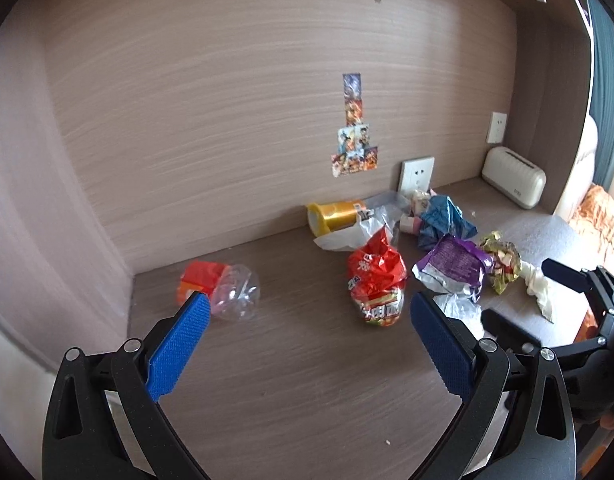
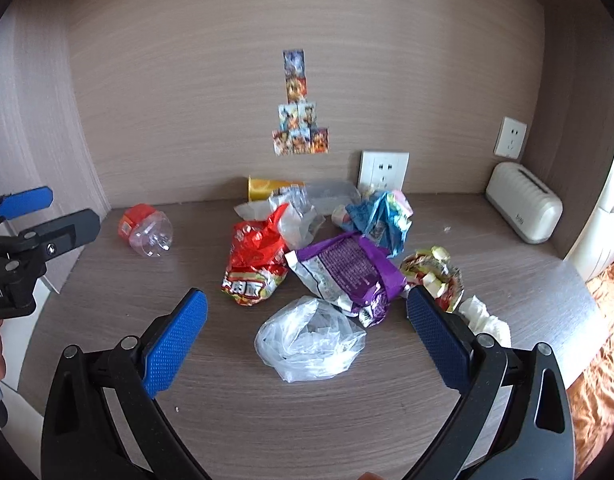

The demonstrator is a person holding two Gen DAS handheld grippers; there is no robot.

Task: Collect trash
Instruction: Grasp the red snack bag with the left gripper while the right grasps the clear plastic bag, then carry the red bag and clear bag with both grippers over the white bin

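Trash lies on a wooden desk (image 2: 235,400): a red snack bag (image 2: 253,260) (image 1: 377,280), a purple wrapper (image 2: 347,272) (image 1: 453,266), a clear plastic bag (image 2: 309,340), a crushed clear bottle with a red label (image 2: 147,230) (image 1: 223,286), a yellow cup (image 1: 335,216), a blue wrapper (image 2: 381,218), a green-yellow wrapper (image 2: 433,274) and a white tissue (image 2: 485,320). My left gripper (image 1: 307,322) is open and empty, above the desk between the bottle and the red bag. My right gripper (image 2: 307,320) is open and empty, just before the clear bag.
A white ribbed box (image 2: 523,204) stands at the back right. Wall sockets (image 2: 383,170) and stickers (image 2: 299,120) are on the back panel. The side wall (image 1: 47,220) bounds the desk on the left. An orange bedspread (image 2: 603,340) lies beyond the right edge.
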